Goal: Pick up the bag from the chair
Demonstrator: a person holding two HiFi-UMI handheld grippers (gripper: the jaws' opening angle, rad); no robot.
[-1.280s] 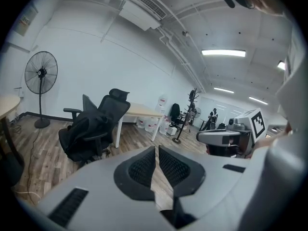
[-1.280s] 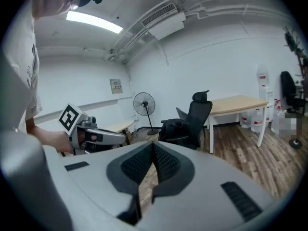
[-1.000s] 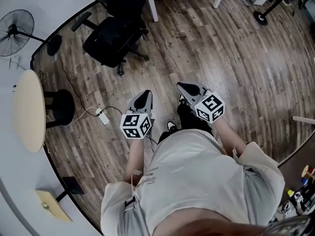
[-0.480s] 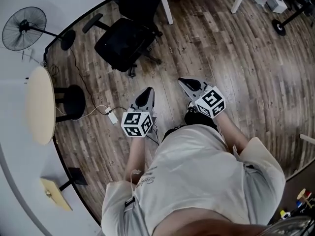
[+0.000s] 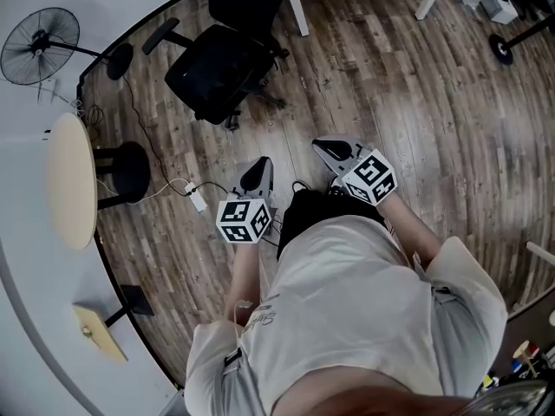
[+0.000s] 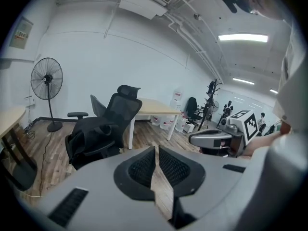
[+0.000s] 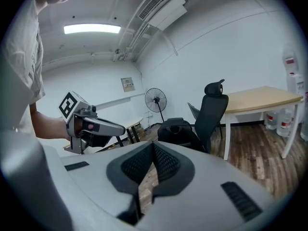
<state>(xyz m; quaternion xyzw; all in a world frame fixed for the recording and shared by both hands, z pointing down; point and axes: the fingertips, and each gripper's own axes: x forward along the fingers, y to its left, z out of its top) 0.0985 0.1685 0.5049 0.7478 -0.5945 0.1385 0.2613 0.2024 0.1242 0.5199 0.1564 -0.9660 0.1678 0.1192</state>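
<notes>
A black bag [image 5: 214, 74] lies slumped on the seat of a black office chair [image 5: 247, 3] at the top of the head view, well ahead of both grippers. My left gripper [image 5: 258, 171] points toward it, shut and holding nothing. My right gripper [image 5: 326, 151] is level beside it, also shut and holding nothing. In the left gripper view the bag [image 6: 92, 137] sits on the chair left of the closed left gripper [image 6: 157, 151]. In the right gripper view the bag [image 7: 176, 133] shows just above the closed right gripper [image 7: 153, 146], in front of the chair's back [image 7: 212, 110].
A standing fan [image 5: 38, 45], a round beige table [image 5: 69, 180] and a black stool [image 5: 121, 172] line the left wall. A white power strip [image 5: 196, 200] with its cable lies on the wood floor left of my left gripper. A white desk leg [image 5: 299, 11] stands behind the chair.
The person has stepped forward: a dark trouser leg now shows between the grippers, and the chair has shifted slightly in view. Both grippers stay shut and side by side.
</notes>
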